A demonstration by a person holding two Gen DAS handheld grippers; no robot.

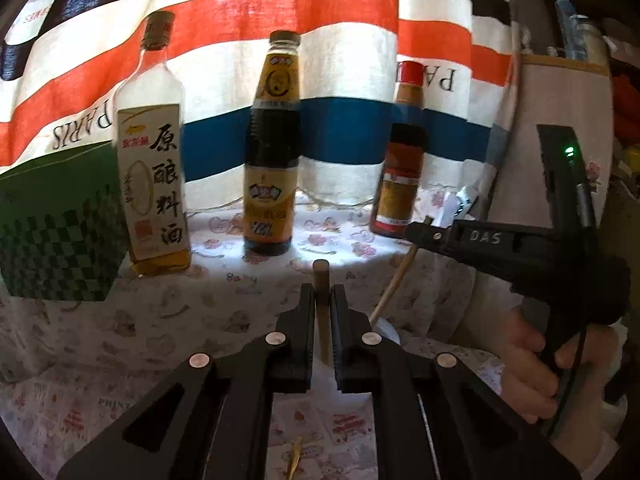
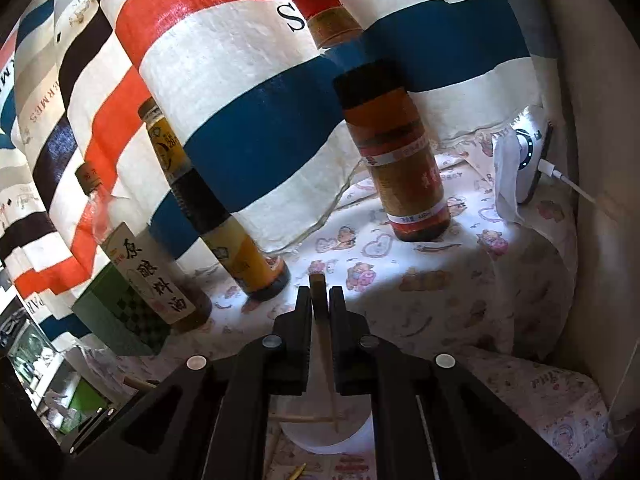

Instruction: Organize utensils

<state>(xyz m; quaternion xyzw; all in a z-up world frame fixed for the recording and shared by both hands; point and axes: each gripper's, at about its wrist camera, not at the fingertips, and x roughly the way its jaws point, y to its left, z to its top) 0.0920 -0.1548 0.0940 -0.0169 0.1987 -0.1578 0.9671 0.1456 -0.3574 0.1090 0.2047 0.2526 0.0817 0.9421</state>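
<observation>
Left gripper (image 1: 321, 300): clenched on a wooden chopstick (image 1: 321, 280), whose blunt end stands up just past the fingertips while its thin end runs down between the jaws
Right gripper (image 2: 320, 300): clenched on a second chopstick (image 2: 319, 292), gripped near its thick end; the shaft slopes down beneath the tool toward a white dish (image 2: 320, 436)
Seen from the left: the right gripper (image 1: 416, 232) sits off to that tool's right, its stick hanging down at a slant to the dish's rim
Loose utensils: another stick lies across the dish under the right tool; a small yellowish piece rests on the cloth below each tool
Ahead of both tools: three sauce bottles, the clear rice-wine bottle (image 1: 154, 160) leftmost, beside a green checked box (image 1: 56, 232)
Step in hand, as judged: bringing the two held sticks together as a pair
Doing it well: keep both grips firm, level the thick ends, lower slowly so the tips do not knock the bottles, and let go only once the sticks lie parallel and supported
Risk: a thin stick can pivot in the pads if tilted too far
</observation>
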